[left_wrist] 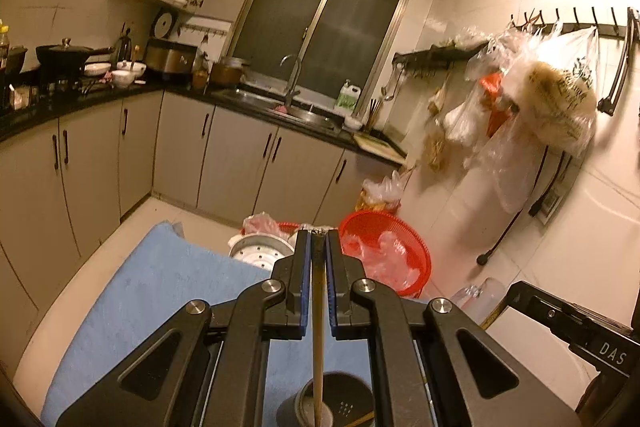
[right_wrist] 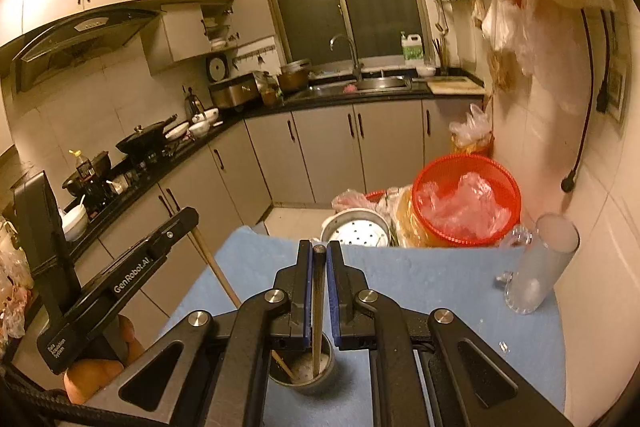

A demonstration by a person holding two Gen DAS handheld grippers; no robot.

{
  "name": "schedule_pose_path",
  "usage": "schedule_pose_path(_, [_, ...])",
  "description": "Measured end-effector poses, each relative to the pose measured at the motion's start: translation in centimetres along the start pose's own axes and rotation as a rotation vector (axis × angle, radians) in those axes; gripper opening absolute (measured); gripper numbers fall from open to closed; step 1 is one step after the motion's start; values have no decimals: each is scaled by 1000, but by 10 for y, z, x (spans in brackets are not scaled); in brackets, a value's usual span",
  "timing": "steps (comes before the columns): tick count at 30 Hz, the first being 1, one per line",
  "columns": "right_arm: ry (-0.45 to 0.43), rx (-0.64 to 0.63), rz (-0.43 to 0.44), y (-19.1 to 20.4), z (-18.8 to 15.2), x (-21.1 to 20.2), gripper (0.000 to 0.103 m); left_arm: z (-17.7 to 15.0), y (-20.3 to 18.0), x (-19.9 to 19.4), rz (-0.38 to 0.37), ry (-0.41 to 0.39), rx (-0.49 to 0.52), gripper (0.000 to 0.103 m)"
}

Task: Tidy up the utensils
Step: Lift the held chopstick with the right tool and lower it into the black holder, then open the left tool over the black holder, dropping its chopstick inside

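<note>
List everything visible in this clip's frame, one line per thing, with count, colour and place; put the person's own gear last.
chopsticks: two, brown, one upright in each claw, lower ends in the holder
utensil holder: one, dark grey, on the cloth below both claws
cloth: one, blue, covering the table
glass mug: one, clear, right side of the cloth
basket: one, red, holding plastic bags, beyond the cloth
steamer pot: one, white, left of the basket
sink: one, steel, under the window
wok: one, black, on the left counter
left claw: one, black with blue pads, shut on a chopstick
right claw: one, black with blue pads, shut on a chopstick
</note>
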State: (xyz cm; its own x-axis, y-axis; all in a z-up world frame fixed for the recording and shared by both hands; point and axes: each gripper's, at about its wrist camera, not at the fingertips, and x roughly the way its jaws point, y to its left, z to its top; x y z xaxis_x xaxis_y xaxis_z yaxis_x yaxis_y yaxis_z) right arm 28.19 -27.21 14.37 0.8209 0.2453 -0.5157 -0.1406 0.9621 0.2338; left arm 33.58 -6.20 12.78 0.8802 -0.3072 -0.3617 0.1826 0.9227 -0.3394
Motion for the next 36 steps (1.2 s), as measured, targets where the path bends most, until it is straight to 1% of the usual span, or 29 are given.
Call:
schedule_pose_path(5, [24,23,9,-8,-13,6,7,-11,5,-1,12,40,5,7])
schedule_pose_path(10, [34,44,25,-12,-20,5,7,-18,0,-7,39,76,56,7])
schedule_pose_path(15, [36,62,24,-11,-24,-1,9,-22,0,-13,56,102,78,8])
schedule_pose_path(17, [33,59,20,-10,-24,-5,9,-23,0,-18,59,106,78,16])
schedule_pose_path(19, [28,64,21,-8,-24,-11,12,-22,1,-25,68,101,73,41])
schedule_pose_path(20, [23,68,22,-8,-25,-15,14,-22,2,-29,71,93,71,44])
schedule_pose_path(22, [16,70,22,-8,-27,-23,18,-22,3,-40,83,77,79,47])
schedule_pose_path(23, [12,71,21,-8,-29,-29,24,-22,4,-45,89,77,87,50])
schedule_pose_path(24, [10,74,22,-7,-32,-33,33,-22,4,-50,95,79,93,59])
schedule_pose_path(25, [6,83,26,-8,-36,-39,39,-22,4,-54,100,78,98,66])
schedule_pose_path(26, [4,89,28,-9,-40,-43,51,-24,6,-62,109,72,106,68])
schedule_pose_path(27, [3,97,29,-10,-46,-48,62,-26,7,-68,114,71,112,74])
schedule_pose_path(28, [3,104,29,-12,-50,-51,65,-28,9,-75,122,71,120,80])
schedule_pose_path(30, [6,117,32,-15,-64,-60,70,-37,14,-89,144,85,139,85])
schedule_pose_path(31, [10,126,36,-17,-71,-64,73,-41,16,-94,150,92,144,87])
schedule_pose_path(33, [19,149,49,-21,-86,-71,83,-53,23,-107,169,111,156,88])
schedule_pose_path(36, [32,168,48,-25,-109,-81,87,-71,31,-121,184,137,172,89])
